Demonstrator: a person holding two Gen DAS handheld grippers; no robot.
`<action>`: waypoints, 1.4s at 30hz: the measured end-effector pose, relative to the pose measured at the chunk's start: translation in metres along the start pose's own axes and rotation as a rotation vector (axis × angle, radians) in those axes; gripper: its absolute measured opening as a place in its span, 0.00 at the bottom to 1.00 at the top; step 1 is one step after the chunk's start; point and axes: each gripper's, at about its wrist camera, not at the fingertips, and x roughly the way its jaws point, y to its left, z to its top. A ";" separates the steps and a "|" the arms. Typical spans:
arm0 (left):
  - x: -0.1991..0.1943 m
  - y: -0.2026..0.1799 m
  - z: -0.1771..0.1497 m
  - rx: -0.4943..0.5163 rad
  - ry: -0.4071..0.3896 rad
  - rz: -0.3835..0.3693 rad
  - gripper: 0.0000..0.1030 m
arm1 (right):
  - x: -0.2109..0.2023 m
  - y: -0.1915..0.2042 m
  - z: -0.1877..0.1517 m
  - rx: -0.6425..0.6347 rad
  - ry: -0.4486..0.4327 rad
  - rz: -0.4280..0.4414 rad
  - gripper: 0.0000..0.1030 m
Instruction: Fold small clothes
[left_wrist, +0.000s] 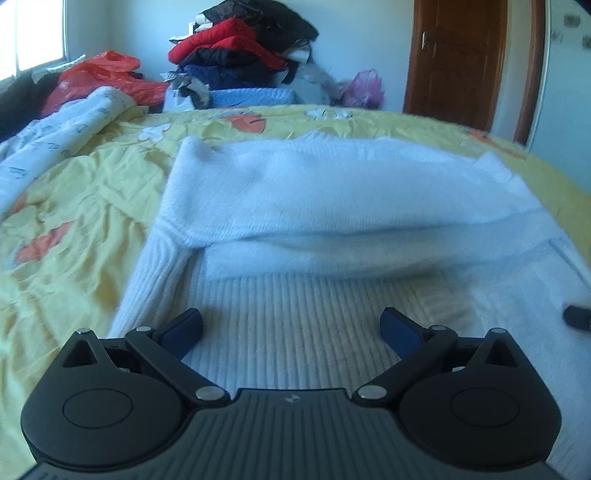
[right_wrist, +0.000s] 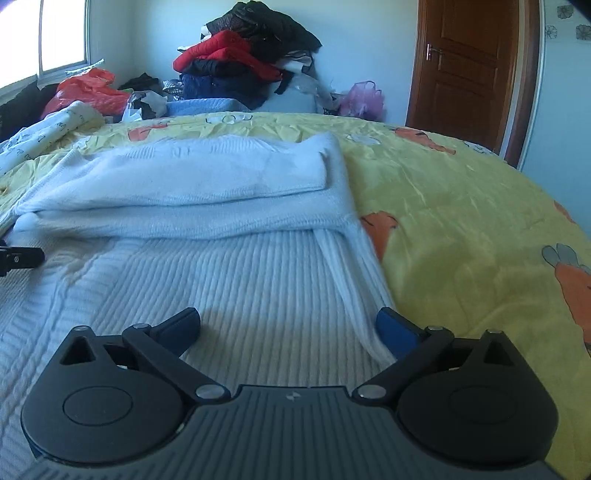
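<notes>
A white ribbed knit sweater (left_wrist: 295, 332) lies flat on the yellow bedspread (left_wrist: 74, 206), its sleeves folded across the body as a band (left_wrist: 332, 206). My left gripper (left_wrist: 291, 328) is open and empty, low over the sweater's near left part. In the right wrist view the same sweater (right_wrist: 221, 280) lies with its folded sleeves (right_wrist: 192, 177) across it. My right gripper (right_wrist: 288, 328) is open and empty over the sweater's near right edge, its right finger (right_wrist: 395, 332) at the hem side. The left gripper's tip shows at the left edge (right_wrist: 18, 258).
A pile of red, black and blue clothes (left_wrist: 240, 48) stands beyond the bed against the wall. An orange plastic bag (left_wrist: 103, 74) and a white printed quilt (left_wrist: 55, 147) lie at the far left. A brown door (right_wrist: 472, 66) is at the far right.
</notes>
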 end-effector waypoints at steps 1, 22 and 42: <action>-0.006 -0.002 -0.004 0.006 0.010 0.014 1.00 | 0.000 0.001 -0.001 -0.002 -0.001 -0.002 0.99; -0.042 -0.001 -0.040 0.003 -0.003 0.012 1.00 | -0.052 0.007 -0.044 0.018 0.013 0.027 0.99; -0.074 -0.001 -0.074 0.006 -0.037 0.008 1.00 | -0.081 0.007 -0.071 -0.013 0.003 0.042 0.98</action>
